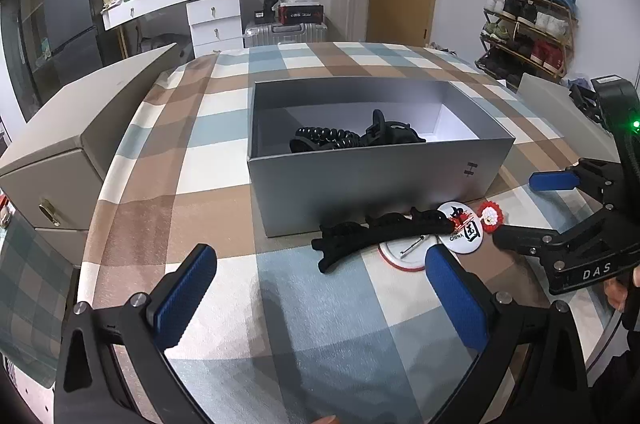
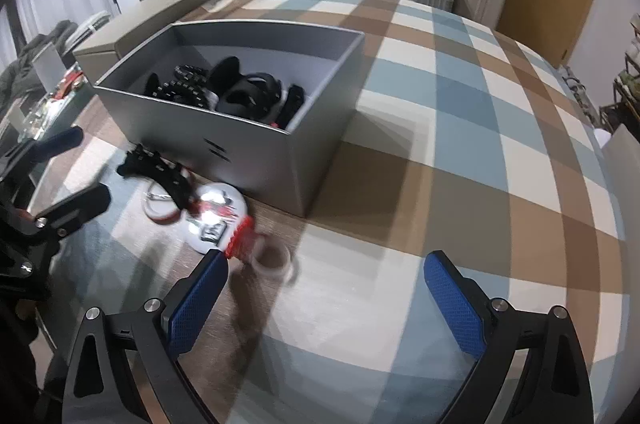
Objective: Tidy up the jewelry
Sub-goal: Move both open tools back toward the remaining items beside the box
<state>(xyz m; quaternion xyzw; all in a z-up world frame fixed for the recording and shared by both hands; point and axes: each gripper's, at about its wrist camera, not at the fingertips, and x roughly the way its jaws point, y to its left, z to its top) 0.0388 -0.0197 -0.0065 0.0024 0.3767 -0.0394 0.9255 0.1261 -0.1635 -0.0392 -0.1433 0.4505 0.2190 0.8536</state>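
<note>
- Your left gripper (image 1: 320, 298) hovers low over the checked table (image 1: 320, 344), jaws spread wide and holding nothing; the black hair clip (image 1: 372, 234) lies just ahead of them.
- Your right gripper (image 2: 326, 294) is likewise spread and empty; in the left view it reaches in from the right, its fingers on either side of the small red rosette (image 1: 490, 216).
- The remaining pieces cluster against the near wall of the grey box (image 1: 360, 184): the clip, a white "CHINA" badge (image 1: 466, 228), a second badge lying face down (image 1: 404, 254) under the clip's end, and the rosette.
- The box already holds several black hair accessories (image 1: 356, 138).
- Judgement: sorting is partly done. Take one item per gripper; the clip overlaps the badges, so lift it clear first, gripping across its narrow body.
- The right view is blurred near the rosette, so settle the gripper before closing.
</note>
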